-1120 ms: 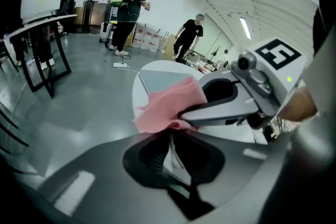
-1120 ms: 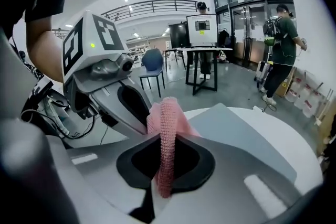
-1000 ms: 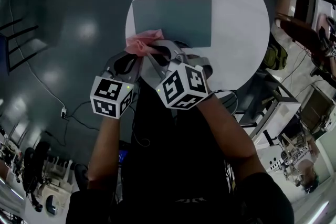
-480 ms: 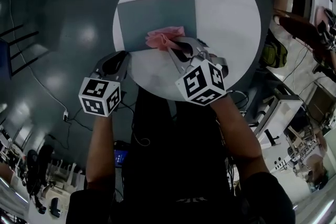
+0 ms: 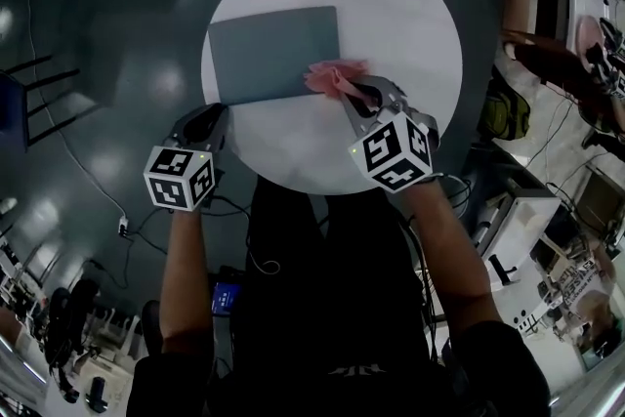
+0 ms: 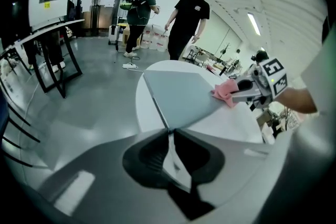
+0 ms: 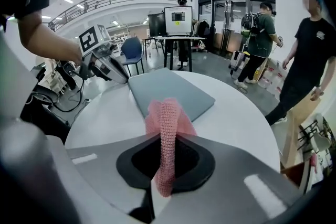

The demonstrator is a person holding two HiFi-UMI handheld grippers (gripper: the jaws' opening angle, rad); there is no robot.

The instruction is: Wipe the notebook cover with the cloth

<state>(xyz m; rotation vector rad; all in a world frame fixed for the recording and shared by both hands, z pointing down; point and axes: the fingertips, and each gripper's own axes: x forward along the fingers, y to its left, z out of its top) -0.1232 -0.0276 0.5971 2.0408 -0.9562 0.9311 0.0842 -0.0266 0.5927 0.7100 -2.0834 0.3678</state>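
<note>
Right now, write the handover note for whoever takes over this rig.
Left gripper: closed, apparently on the near-left corner of the notebook, steadying it on the round table.
Right gripper: shut on the pink cloth, which sits at the cover's near-right corner.
Done: cloth gripped and brought to the cover.
Left: wipe across the cover; how much is already wiped cannot be seen.

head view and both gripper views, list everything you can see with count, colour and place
table: 1, white, round, centre
notebook: 1, grey, flat on table, left part
cloth: 1, pink, at notebook's near right corner
bystanders: 2, dark tops, standing beyond table
monitor: 1, dark, on stand in background
chair: 1, blue, beyond table
left gripper: 1, grey, jaws nearly together at notebook's near left corner, grip unclear
right gripper: 1, grey, shut on cloth
</note>
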